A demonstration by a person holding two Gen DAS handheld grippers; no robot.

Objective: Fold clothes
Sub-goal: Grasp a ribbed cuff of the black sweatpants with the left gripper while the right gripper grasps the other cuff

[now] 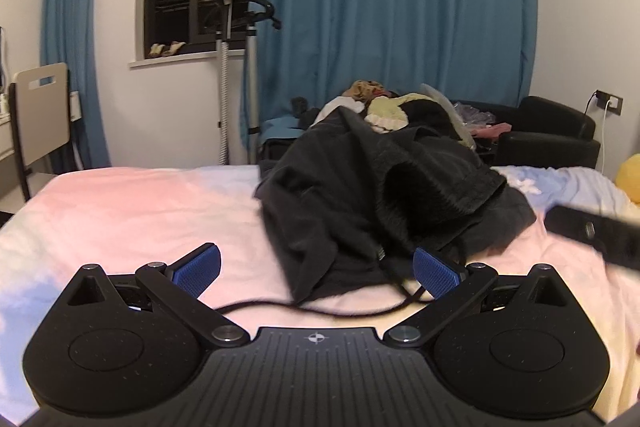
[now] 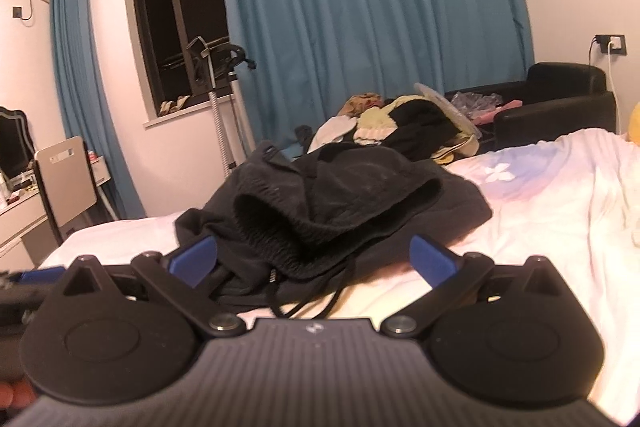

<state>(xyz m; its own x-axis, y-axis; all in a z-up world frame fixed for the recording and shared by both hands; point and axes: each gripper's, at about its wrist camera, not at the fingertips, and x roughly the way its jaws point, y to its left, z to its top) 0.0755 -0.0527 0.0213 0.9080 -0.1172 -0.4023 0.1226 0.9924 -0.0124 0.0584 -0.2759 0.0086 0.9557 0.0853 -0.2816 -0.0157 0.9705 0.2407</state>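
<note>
Fingers (image 1: 198,269) spread beside black garment (image 1: 360,195); only right view shows its waistband (image 2: 272,227).

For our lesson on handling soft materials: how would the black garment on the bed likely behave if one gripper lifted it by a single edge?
The black garment lies crumpled in loose folds, so it would probably droop and hang floppy rather than hold shape. Its thick ribbed opening suggests some weight, so it may sag. The loose drawstring would likely dangle and trail across the bed.

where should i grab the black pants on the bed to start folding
Likely the ribbed waistband of the black pants: it gapes open toward the right hand-held gripper, a thick raised edge. Come in low from the near side, one finger inside the opening.
</note>
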